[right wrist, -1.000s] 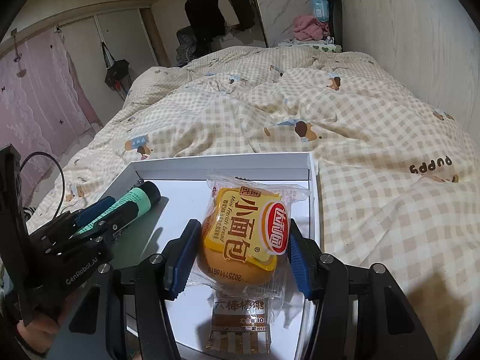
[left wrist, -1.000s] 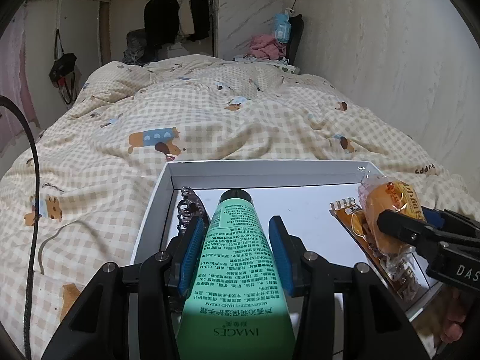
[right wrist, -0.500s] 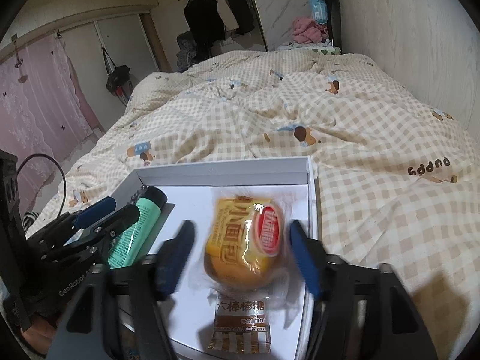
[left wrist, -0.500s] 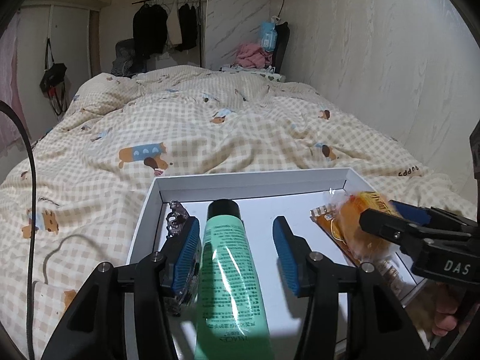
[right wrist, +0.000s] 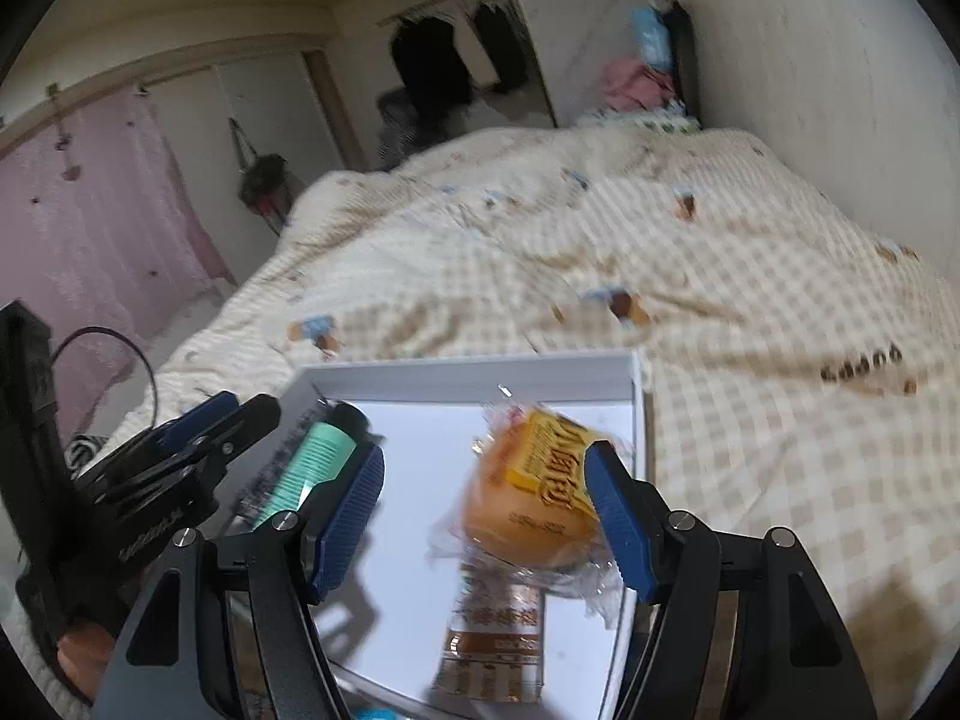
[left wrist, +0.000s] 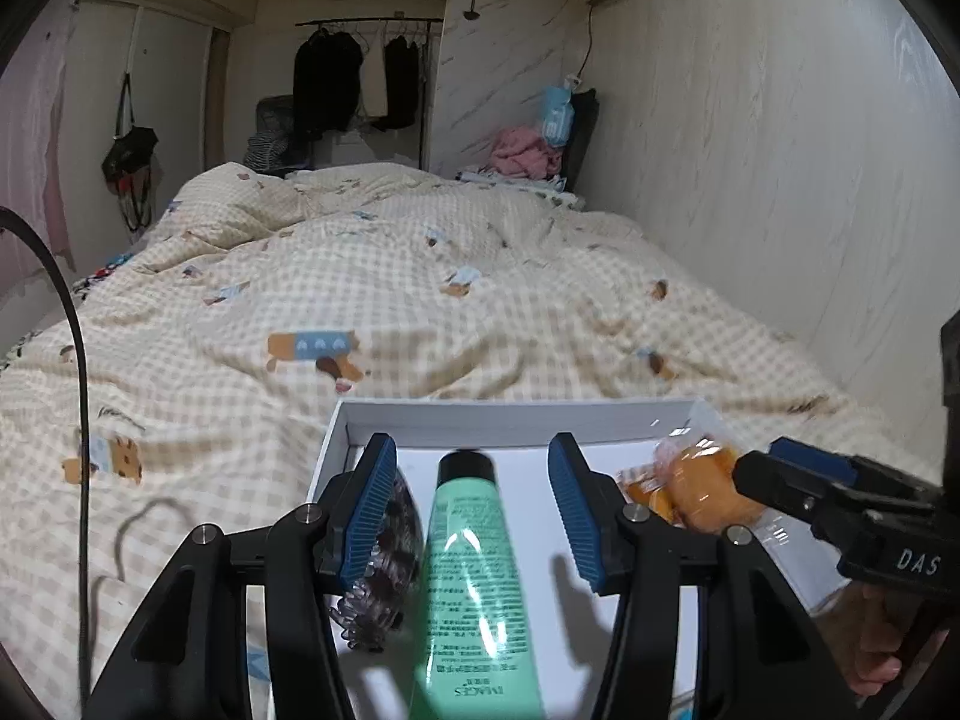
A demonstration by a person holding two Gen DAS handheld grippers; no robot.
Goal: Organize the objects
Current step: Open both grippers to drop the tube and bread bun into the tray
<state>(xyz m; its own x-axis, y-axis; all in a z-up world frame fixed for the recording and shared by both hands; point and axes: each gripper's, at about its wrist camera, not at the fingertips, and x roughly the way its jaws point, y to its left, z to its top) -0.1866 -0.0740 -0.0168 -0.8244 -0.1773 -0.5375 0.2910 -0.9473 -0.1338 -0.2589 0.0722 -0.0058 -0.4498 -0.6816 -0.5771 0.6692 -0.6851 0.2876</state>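
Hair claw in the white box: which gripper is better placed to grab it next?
Left. The left gripper is open, with the hair claw just beside its left finger, next to the green tube. The right gripper hangs over the bread bun, across the white box.

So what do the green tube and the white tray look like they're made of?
Green tube: probably soft glossy plastic, given the bright glare streak along it, with a black cap. White tray: matte and thin-walled with sharp folded-looking corners, likely cardboard, though rigid plastic can't be ruled out.
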